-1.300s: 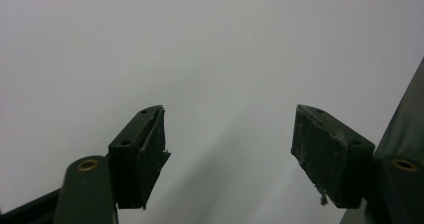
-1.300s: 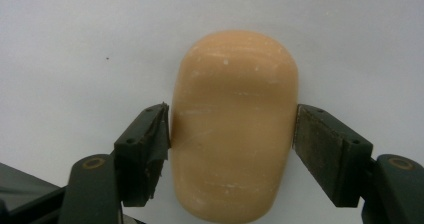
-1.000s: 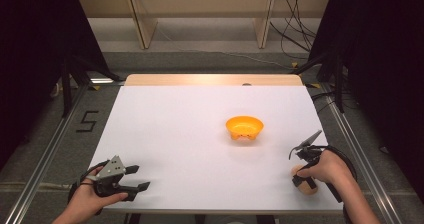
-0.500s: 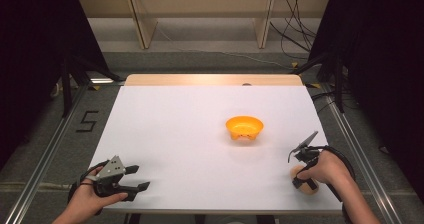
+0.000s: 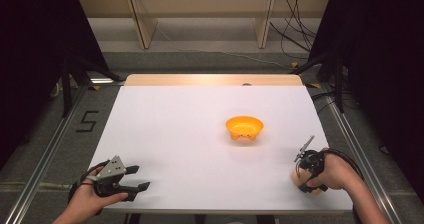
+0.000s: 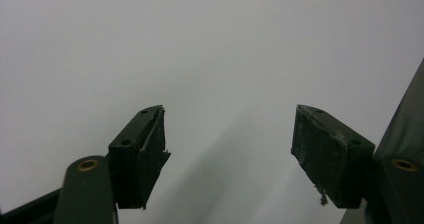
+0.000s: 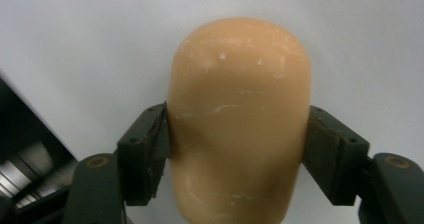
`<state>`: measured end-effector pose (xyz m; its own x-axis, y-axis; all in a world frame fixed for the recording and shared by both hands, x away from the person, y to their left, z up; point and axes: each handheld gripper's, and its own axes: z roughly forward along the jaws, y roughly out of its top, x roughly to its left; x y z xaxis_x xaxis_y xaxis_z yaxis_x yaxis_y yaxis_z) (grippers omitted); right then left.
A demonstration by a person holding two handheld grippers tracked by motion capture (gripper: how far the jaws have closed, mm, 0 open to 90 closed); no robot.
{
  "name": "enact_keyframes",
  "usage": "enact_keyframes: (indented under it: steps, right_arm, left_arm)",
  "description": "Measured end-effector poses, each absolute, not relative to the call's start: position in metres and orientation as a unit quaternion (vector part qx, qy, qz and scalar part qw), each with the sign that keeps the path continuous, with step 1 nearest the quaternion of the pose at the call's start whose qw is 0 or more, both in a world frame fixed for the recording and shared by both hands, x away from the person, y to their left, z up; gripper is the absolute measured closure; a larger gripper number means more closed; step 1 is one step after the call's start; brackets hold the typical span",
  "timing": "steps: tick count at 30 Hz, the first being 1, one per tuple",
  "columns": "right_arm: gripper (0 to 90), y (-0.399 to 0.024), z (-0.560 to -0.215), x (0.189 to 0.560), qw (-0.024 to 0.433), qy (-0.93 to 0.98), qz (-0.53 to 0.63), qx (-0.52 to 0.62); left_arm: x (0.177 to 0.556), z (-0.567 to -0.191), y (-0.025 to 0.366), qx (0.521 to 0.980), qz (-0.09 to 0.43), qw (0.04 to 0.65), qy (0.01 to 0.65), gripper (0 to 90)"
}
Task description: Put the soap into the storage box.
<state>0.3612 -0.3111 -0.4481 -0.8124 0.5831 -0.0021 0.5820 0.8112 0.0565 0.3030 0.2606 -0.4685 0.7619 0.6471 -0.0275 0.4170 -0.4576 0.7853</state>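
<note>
A tan, loaf-shaped object [image 7: 240,109] lies on the white table [image 5: 175,134] near its front right corner. My right gripper [image 7: 237,149] points down over it. Its jaws have just been closing, and both pads now press on the object's sides. In the high view the object [image 5: 300,182] peeks out under the right gripper [image 5: 303,177] and the hand. An orange bowl [image 5: 244,127] sits right of the table's middle, apart from both grippers. My left gripper [image 5: 141,178] rests at the front left, and in its own view the left gripper [image 6: 227,149] is open with nothing between its jaws.
A wooden strip [image 5: 210,79] runs along the table's far edge. Metal rails [image 5: 47,154] flank the table on both sides. Cables [image 5: 295,39] lie on the floor at the back right, beside wooden shelf legs [image 5: 142,24].
The right gripper has tipped slightly lower over the tan object. The left hand and the bowl have stayed put.
</note>
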Motion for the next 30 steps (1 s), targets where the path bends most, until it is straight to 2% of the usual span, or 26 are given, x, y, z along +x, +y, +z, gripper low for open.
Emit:
enact_keyframes:
  steps: [1, 18, 30]
  right_arm:
    - [33.5, -0.312, -0.447, 0.361, 0.014, 0.964, 0.027, 0.264]
    - [33.6, -0.304, -0.432, 0.36, 0.006, 0.982, 0.064, 0.175]
    - [33.6, -0.298, -0.426, 0.366, -0.006, 0.985, 0.044, 0.169]
  left_arm:
    - [0.303, -0.469, 0.261, 0.842, 0.139, 0.414, 0.316, 29.4]
    - [0.302, -0.469, 0.26, 0.839, 0.135, 0.413, 0.329, 29.4]
    - [0.303, -0.467, 0.261, 0.844, 0.14, 0.411, 0.316, 29.4]
